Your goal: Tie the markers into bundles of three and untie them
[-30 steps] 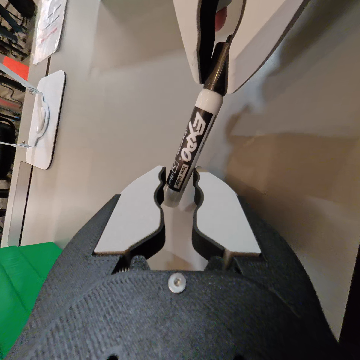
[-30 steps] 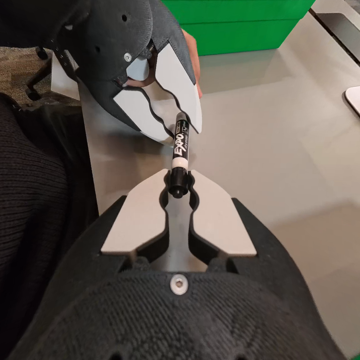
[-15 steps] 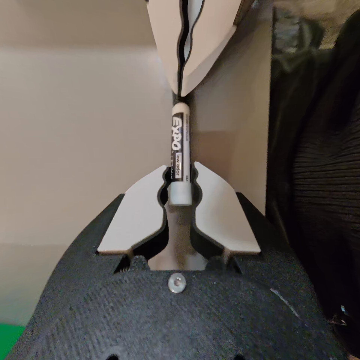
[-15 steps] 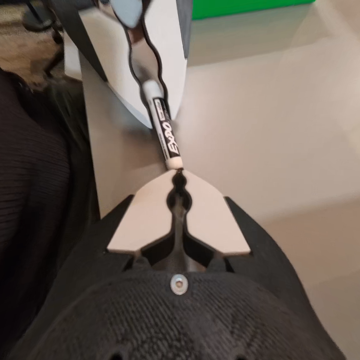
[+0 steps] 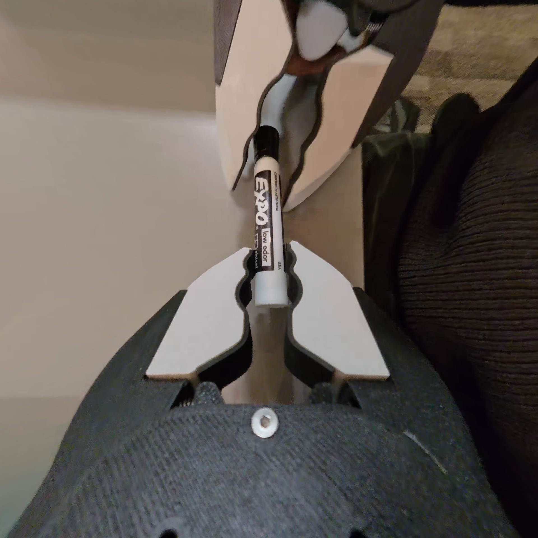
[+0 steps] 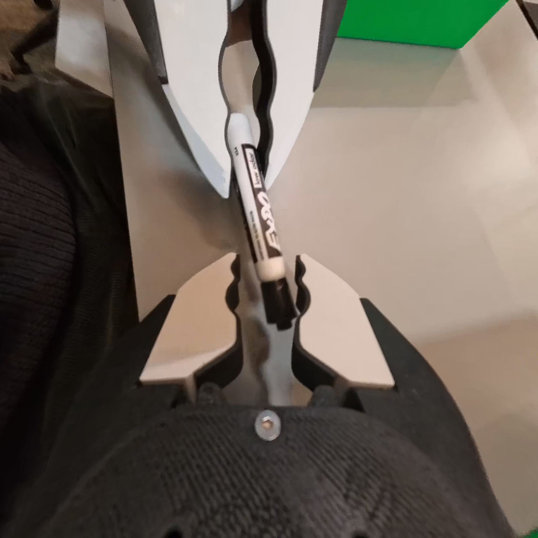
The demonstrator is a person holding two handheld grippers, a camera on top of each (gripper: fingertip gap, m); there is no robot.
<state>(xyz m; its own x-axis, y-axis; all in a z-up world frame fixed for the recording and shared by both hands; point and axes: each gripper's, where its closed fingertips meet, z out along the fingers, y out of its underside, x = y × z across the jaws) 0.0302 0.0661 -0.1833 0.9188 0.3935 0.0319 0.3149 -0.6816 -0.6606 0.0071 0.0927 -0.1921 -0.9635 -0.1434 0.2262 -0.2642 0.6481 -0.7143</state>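
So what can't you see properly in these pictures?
Right wrist view: blur hides whether the right tool touches the black end of the marker.
Right wrist view: the green box is cut off by the top edge and the left tool.
Left wrist view: the right tool's back is cut off by the top edge.

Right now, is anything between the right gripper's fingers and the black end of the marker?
Nothing visible. The right gripper is open and the marker has its black end already in the gap, close to the finger on the picture's right; whether they touch is unclear. The left gripper clamps the white end.
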